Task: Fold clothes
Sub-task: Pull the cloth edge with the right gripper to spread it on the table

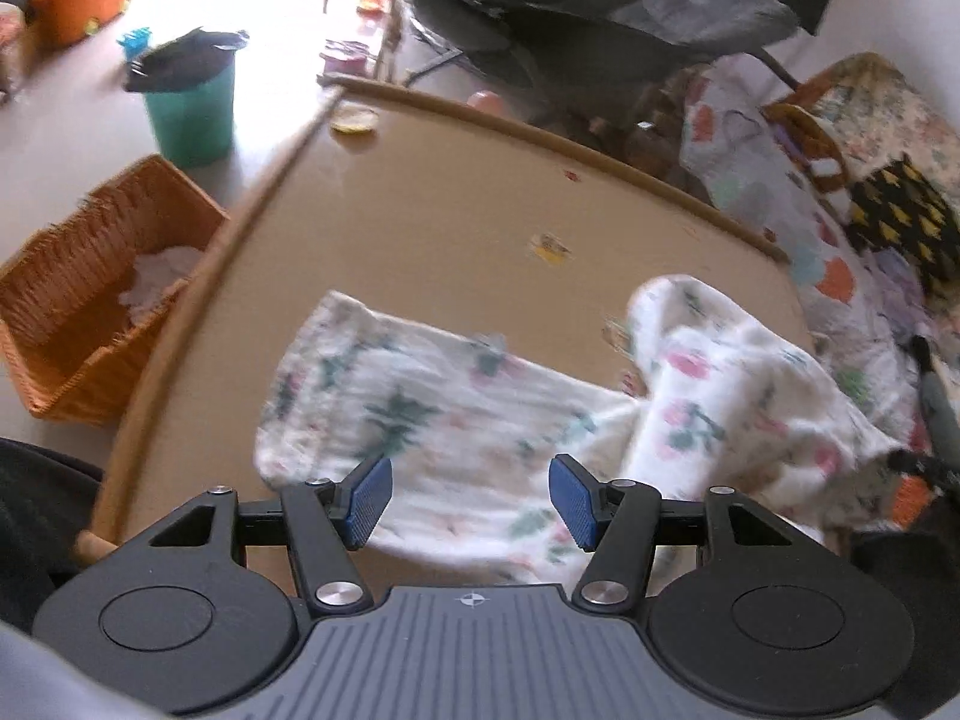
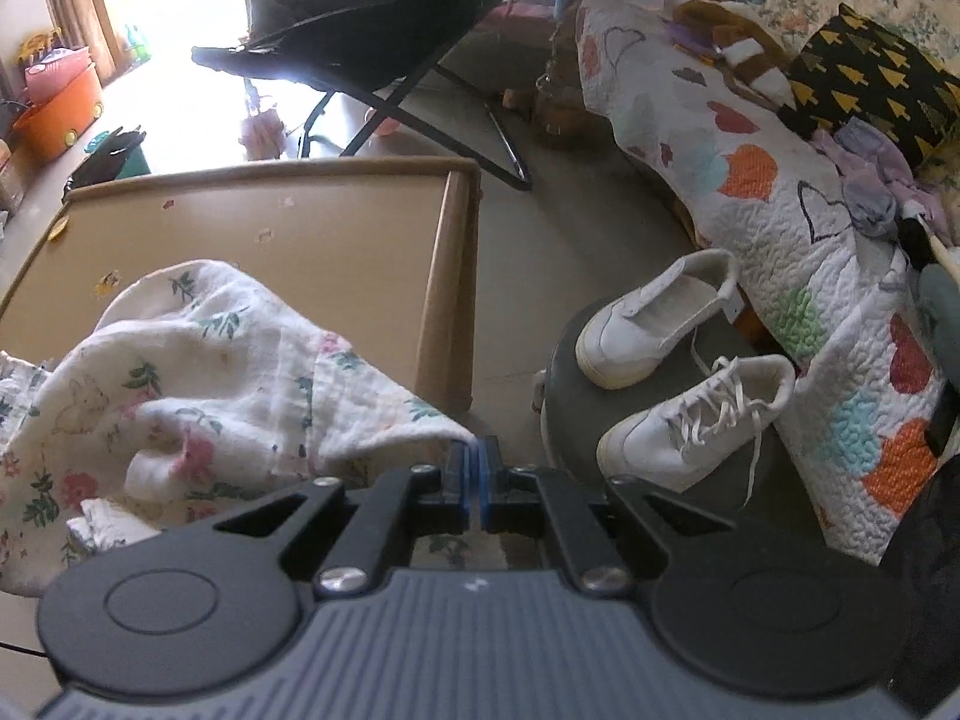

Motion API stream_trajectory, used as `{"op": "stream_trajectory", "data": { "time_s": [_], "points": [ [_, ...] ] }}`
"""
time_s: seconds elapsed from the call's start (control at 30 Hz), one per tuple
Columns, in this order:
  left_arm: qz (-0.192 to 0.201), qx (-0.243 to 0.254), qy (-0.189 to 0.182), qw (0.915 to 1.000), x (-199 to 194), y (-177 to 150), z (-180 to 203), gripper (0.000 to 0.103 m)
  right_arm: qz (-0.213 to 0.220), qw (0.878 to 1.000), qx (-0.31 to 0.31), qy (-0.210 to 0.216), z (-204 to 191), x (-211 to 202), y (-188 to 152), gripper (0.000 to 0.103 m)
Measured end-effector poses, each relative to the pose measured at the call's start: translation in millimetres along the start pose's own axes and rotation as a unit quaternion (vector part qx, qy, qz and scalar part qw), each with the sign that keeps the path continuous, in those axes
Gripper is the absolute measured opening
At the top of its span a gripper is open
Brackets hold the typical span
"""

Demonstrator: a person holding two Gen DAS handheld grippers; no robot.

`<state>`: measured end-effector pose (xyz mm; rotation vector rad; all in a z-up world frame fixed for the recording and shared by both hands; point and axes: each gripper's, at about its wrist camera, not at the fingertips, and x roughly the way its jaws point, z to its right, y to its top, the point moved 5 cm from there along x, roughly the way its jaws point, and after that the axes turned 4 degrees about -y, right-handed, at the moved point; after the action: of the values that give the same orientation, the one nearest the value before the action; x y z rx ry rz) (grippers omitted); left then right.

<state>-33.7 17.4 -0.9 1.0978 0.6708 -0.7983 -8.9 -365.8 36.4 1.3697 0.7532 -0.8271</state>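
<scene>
Nearest to the left wrist camera, the left gripper [image 1: 471, 501] is seen with its blue pads [image 1: 367, 501] spread apart; nothing is pinched between them. It is held above the near part of a white cloth with a flower print [image 1: 456, 414]. This cloth is spread over the near half of a tan table [image 1: 432, 210], and its right part is lifted and bunched up towards 3 o'clock. A small yellow disc [image 1: 354, 119] is placed on the far corner of the table, at about 11 o'clock.

On the floor at 9 o'clock, an orange wicker basket [image 1: 78, 276] is seen with something white inside. A green bin with a black bag [image 1: 192, 102] is standing at 10 o'clock, well apart from the table. A dark folding chair [image 1: 600, 18] is found at 12 o'clock, and a quilt with coloured patches [image 1: 780, 192] is hung at 2 o'clock.

In the right wrist view, the right gripper [image 2: 479, 468] is pressed together, and a corner of the same cloth [image 2: 198, 372] is pinched between its pads. From this corner the fabric is drawn out towards 9 o'clock and lies partly on the table [image 2: 336, 240]. The pinched corner is held beyond the right edge of the table. Two white sneakers [image 2: 678, 360] are placed on a dark round stool [image 2: 570, 414] at 3 o'clock, just beside the quilt [image 2: 780, 222].
</scene>
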Motion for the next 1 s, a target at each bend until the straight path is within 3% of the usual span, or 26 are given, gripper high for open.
{"op": "stream_trajectory", "data": {
  "time_s": [0.17, 0.53, 0.7, 0.77, 0.87, 1.0],
  "points": [
    [0.007, -0.001, 0.044, 0.9990, 4, 11, -11, 0.060, 0.001, 1.000, -0.002, 0.020, -13, -4, -7, 0.003],
    [-0.003, -0.006, 0.044, 0.9990, 15, 22, -17, 0.060, -0.003, 0.999, -0.005, 0.052, -40, -9, -21, 0.004],
    [-0.007, 0.002, 0.044, 0.9990, 22, 16, -20, 0.060, 0.001, 0.999, 0.004, 0.048, -42, -16, -27, 0.010],
    [-0.007, 0.010, 0.045, 0.9989, 25, 17, -19, 0.060, 0.013, 0.999, 0.018, 0.048, -39, -23, -27, 0.022],
    [-0.002, 0.027, 0.052, 0.9983, 29, 19, -17, 0.060, 0.025, 0.998, 0.035, 0.056, -37, -33, -31, 0.031],
    [-0.008, 0.057, 0.064, 0.9962, 33, 21, -10, 0.060, 0.023, 0.997, 0.044, 0.056, -41, -36, -38, 0.032]
  ]
}}
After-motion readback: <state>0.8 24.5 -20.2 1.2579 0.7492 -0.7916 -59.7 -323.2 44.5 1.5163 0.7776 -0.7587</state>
